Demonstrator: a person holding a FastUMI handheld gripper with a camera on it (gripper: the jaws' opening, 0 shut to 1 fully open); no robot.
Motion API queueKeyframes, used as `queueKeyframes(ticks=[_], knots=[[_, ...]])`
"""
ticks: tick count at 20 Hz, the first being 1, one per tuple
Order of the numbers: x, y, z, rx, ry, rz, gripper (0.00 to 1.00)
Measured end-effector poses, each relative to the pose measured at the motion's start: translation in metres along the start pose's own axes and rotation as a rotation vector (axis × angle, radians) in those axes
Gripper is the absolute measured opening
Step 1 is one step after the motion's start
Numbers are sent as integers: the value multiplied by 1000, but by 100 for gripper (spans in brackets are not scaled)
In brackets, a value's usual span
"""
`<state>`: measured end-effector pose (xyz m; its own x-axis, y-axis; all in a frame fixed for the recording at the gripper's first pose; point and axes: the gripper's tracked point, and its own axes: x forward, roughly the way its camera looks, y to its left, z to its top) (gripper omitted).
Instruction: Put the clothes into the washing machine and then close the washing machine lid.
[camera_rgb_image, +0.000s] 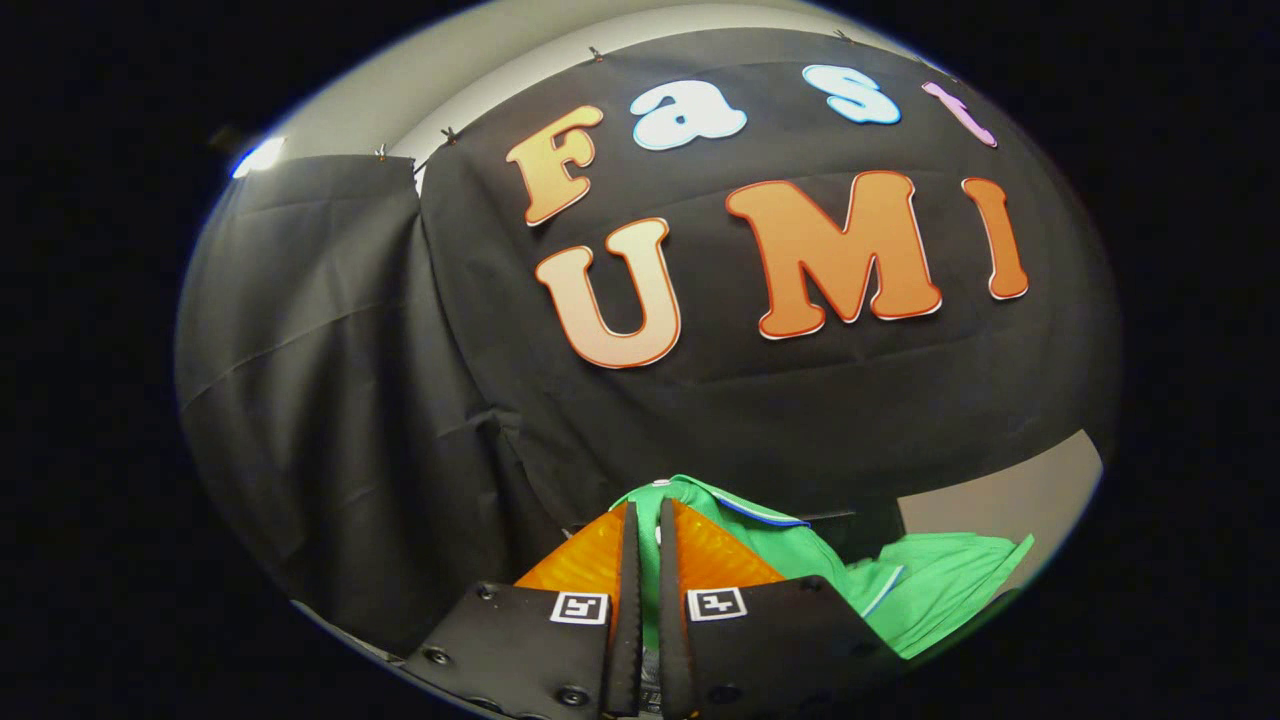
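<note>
My gripper (648, 520) is shut on a green garment (790, 555) with a white and blue trim. The cloth is pinched between the two fingers (630, 600) and runs up past their tips. From there it hangs off to the right of the fingers in loose folds (940, 590). The gripper is held up in the air, facing the black cloth wall.
The booth's black cloth wall (400, 400) hangs close ahead and to the left. A pale wall patch (1010, 500) shows behind the garment on the right. A lamp (258, 158) glows above the cloth at the upper left.
</note>
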<state>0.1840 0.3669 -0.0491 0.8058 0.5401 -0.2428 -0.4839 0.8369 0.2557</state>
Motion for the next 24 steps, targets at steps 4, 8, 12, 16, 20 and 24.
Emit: queueKeyframes(ticks=[4,8,12,16,20,24], knots=[[27,4,-19,21,39,14,15],[47,4,-47,34,96,15,16],[61,9,-72,37,143,28,16],[73,7,-102,41,195,16,16],[79,-8,-155,57,278,-12,15],[94,-22,-203,84,351,-36,16]])
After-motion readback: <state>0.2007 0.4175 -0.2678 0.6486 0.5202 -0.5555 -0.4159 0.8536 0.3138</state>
